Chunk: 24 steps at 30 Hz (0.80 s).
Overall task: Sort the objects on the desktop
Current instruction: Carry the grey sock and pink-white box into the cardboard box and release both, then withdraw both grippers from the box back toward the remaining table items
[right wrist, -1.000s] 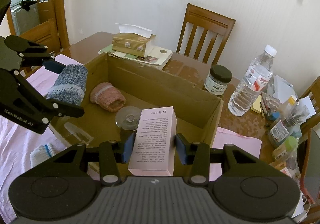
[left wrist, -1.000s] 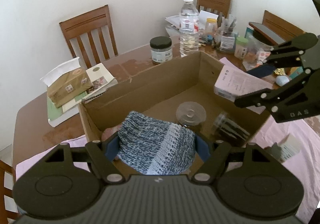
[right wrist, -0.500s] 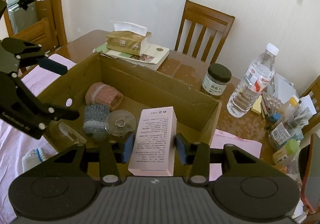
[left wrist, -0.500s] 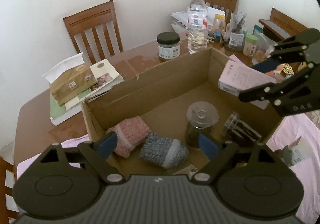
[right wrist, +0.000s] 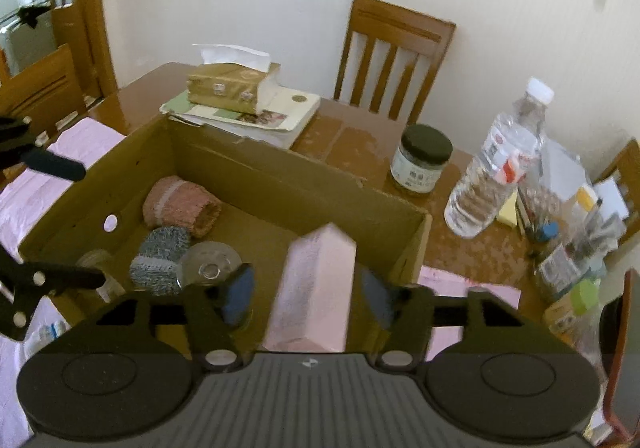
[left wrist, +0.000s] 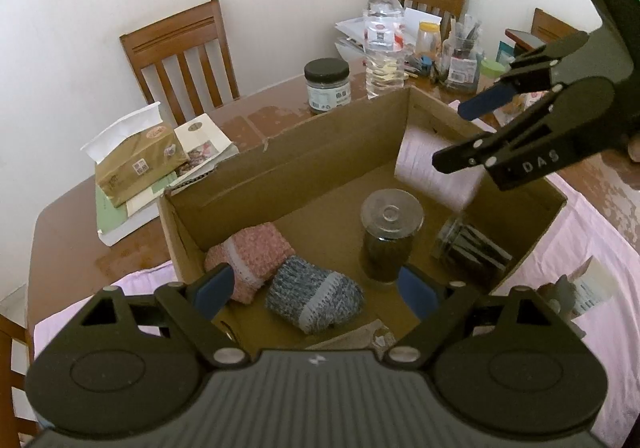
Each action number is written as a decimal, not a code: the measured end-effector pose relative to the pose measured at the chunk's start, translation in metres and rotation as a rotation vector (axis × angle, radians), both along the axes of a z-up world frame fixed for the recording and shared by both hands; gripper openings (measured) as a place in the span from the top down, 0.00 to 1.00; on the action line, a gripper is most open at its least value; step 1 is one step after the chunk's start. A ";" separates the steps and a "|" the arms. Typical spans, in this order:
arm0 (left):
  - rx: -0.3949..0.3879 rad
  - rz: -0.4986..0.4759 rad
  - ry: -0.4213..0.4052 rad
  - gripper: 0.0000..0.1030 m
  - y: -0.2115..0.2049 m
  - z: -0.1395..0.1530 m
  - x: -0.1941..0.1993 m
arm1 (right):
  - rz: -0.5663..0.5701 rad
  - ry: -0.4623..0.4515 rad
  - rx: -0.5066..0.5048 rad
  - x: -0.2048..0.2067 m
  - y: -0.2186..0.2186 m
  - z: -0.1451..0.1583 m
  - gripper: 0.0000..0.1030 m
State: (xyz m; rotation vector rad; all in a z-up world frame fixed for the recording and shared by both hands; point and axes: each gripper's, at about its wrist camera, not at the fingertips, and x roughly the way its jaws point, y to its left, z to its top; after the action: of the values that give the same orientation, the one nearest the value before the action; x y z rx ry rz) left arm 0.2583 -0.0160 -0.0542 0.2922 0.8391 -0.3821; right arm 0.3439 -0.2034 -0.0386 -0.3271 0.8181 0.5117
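Note:
An open cardboard box (left wrist: pixel 320 128) sits on the table. In it lie a blue-grey knit piece (left wrist: pixel 316 296) next to a pink knit piece (left wrist: pixel 250 256), an upright jar with a clear lid (left wrist: pixel 390 220) and a clear jar on its side (left wrist: pixel 468 248). My left gripper (left wrist: pixel 314 290) hangs open over the knit pieces and holds nothing. My right gripper (right wrist: pixel 307 299) is over the box's right end and its jaws are opening. A pale pink carton (right wrist: pixel 316 288) is blurred between the pads, which stand clear of its sides.
Behind the box, a tissue pack (left wrist: pixel 136 164) lies on books, with a dark-lidded jar (left wrist: pixel 327 86) and a water bottle (left wrist: pixel 383 40) nearby. Cluttered jars and papers (right wrist: pixel 568 232) fill the table's right end. Wooden chairs (left wrist: pixel 180 52) line the wall. A pink cloth (left wrist: pixel 592 228) underlies the box.
My left gripper opened and the blue-grey knit piece dropped into the box beside the pink one. My right jaws came apart from the pink carton, which now tilts and blurs downward.

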 end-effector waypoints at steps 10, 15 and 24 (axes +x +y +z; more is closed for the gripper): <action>0.012 -0.016 0.008 0.10 -0.004 -0.001 -0.009 | -0.047 0.041 0.029 -0.007 -0.013 -0.004 0.14; 0.005 -0.024 0.019 0.09 -0.007 0.001 -0.014 | -0.056 0.022 0.045 -0.016 -0.018 0.001 0.02; -0.002 -0.027 0.016 0.09 -0.009 0.006 -0.030 | -0.054 0.014 0.043 -0.032 -0.018 0.006 0.00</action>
State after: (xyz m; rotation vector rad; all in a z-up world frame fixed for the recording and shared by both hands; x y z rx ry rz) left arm 0.2288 -0.0252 -0.0482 0.2987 0.8509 -0.4107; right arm 0.3114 -0.2219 -0.0325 -0.2618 0.8262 0.4811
